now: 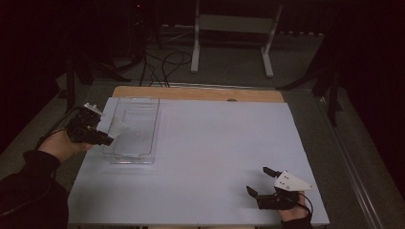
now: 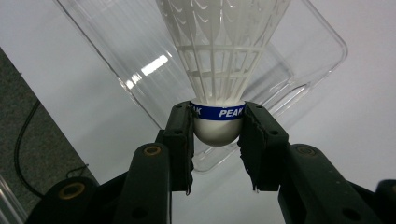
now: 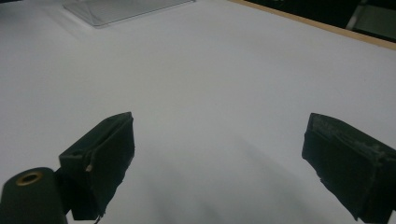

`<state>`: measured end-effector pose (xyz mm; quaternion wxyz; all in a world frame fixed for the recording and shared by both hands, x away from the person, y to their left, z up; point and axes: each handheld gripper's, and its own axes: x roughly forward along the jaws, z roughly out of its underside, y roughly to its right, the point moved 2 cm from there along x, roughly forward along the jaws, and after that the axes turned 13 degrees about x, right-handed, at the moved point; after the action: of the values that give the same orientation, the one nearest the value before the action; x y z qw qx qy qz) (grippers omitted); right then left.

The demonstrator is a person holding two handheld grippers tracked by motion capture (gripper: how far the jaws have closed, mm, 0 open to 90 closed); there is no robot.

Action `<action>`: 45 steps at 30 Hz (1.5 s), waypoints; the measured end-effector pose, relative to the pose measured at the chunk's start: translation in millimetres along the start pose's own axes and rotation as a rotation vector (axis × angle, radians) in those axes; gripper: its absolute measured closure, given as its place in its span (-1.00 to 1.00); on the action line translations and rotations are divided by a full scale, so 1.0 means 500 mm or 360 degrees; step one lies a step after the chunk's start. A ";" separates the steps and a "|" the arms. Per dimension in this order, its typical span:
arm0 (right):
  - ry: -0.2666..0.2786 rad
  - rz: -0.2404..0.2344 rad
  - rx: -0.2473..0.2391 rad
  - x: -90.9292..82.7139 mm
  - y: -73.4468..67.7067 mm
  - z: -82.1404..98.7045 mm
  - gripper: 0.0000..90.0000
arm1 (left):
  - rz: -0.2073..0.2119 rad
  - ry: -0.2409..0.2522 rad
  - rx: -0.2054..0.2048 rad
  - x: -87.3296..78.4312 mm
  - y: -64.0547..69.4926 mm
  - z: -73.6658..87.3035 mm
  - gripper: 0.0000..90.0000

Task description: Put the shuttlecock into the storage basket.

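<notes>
A white shuttlecock (image 2: 218, 70) with a blue band marked PEAK is pinched at its round cork between the black jaws of my left gripper (image 2: 217, 130). In the high view that left gripper (image 1: 106, 138) hovers at the left rim of a clear plastic tray (image 1: 143, 125), with the shuttlecock (image 1: 118, 128) and its feathers pointing over the tray. The tray (image 2: 317, 60) lies right under the feathers in the left gripper view. My right gripper (image 1: 260, 180) rests at the table's near right, its jaws wide apart with nothing between them (image 3: 219, 163).
A pale sheet (image 1: 215, 143) covers the table, with a wooden edge (image 1: 191, 93) at the far side. Beyond the table stand a white frame (image 1: 229, 33) and floor cables (image 1: 162, 62). The tray's corner (image 3: 121, 9) shows far off in the right gripper view.
</notes>
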<state>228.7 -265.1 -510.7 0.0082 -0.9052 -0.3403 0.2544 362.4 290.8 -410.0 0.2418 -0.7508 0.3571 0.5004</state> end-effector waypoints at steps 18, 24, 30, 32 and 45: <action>-0.0009 0.0006 0.0003 0.001 0.000 0.001 -0.80 | 0.0007 -0.0028 -0.0002 0.037 -0.019 0.014 0.47; -0.0008 0.0003 0.0004 0.002 0.000 0.001 -0.80 | 0.0013 -0.0038 0.0033 0.042 -0.021 0.017 0.47; -0.0011 0.0002 0.0000 0.003 0.000 0.002 -0.80 | 0.0006 -0.0067 0.0067 0.047 -0.021 0.016 0.47; -0.0011 0.0005 -0.0002 0.003 0.000 0.002 -0.80 | 0.0003 -0.0092 0.0067 0.048 -0.020 0.014 0.47; -0.0008 0.0008 0.0002 0.002 0.001 0.002 -0.79 | -0.0004 -0.0176 0.0082 0.064 -0.019 -0.002 0.46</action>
<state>229.2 -265.2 -512.0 0.0073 -0.9055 -0.3377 0.2569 378.1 286.5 -439.0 0.2812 -0.7159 0.3550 0.5314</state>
